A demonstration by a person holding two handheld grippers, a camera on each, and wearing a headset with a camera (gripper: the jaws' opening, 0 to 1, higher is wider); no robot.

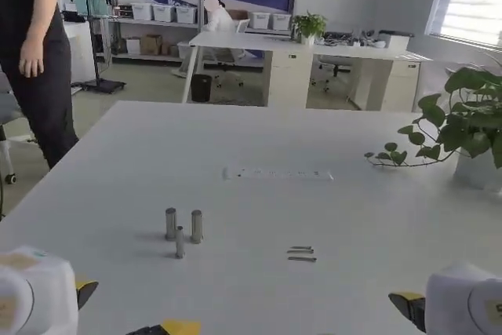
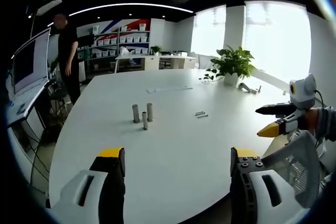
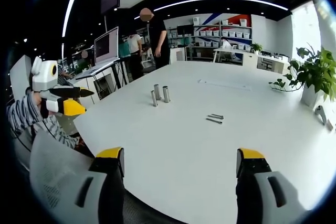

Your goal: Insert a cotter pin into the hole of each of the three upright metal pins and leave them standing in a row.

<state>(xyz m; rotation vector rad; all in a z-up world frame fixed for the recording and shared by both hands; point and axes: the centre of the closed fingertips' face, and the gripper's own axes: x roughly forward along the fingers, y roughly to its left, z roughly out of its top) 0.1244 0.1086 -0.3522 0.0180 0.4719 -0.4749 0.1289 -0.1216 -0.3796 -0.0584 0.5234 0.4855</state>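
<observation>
Head view puts the three metal pins upright in a tight cluster at lower centre-left of the frame, two behind and one in front (a triangle, not a row). The cotter pins lie flat to their right on the white table, apart from them.

In the left gripper view, the left gripper has its jaws spread wide with nothing between them. The right gripper, in its own view, is just as wide and just as empty. Both sit at the near edge of the table, well short of the parts.

We judge the task to be at its start, with no cotter pin fitted. The next move calls for one gripper to close on a single cotter pin while the other steadies a metal pin. We cannot make out the holes, so alignment looks the delicate part.
</observation>
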